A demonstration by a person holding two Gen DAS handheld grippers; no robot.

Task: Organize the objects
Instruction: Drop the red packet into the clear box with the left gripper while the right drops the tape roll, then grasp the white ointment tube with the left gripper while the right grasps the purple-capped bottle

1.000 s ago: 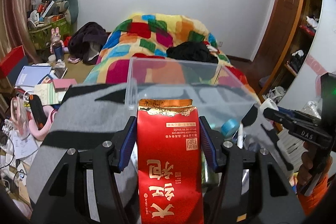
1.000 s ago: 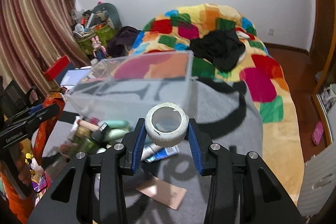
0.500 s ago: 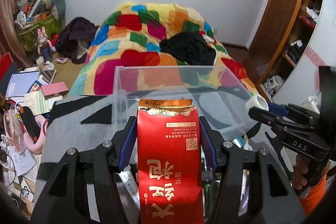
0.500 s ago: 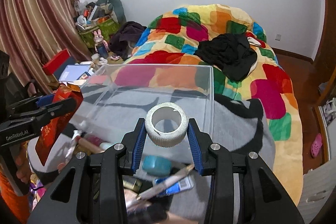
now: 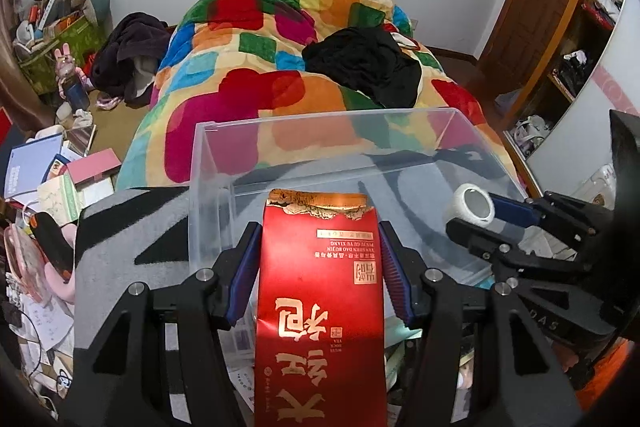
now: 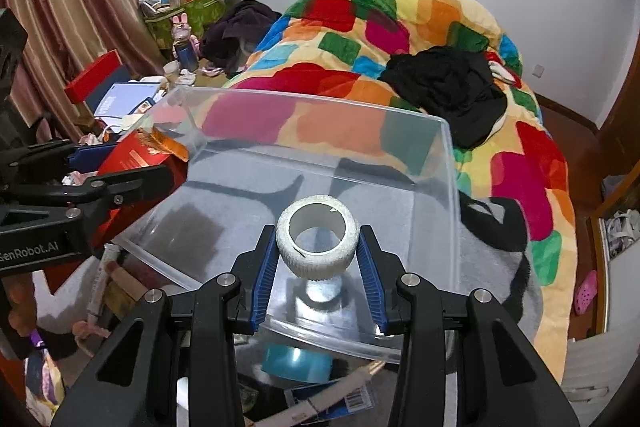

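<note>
Left gripper [image 5: 320, 259] clamping red tea packet [image 5: 320, 303], right gripper [image 6: 317, 263] clamping white tape roll [image 6: 317, 241] (both over clear bin [image 6: 448, 163]).

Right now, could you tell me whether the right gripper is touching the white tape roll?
Touching. The right wrist view shows the right gripper with its blue pads pressed against both sides of the white tape roll, above the clear bin.

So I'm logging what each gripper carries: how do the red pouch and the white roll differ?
The red tea pouch is flat, tall and printed with gold characters, its top torn; the white tape roll is a small plain ring, hollow through the middle. Both are clamped between blue pads at the clear bin.
</note>
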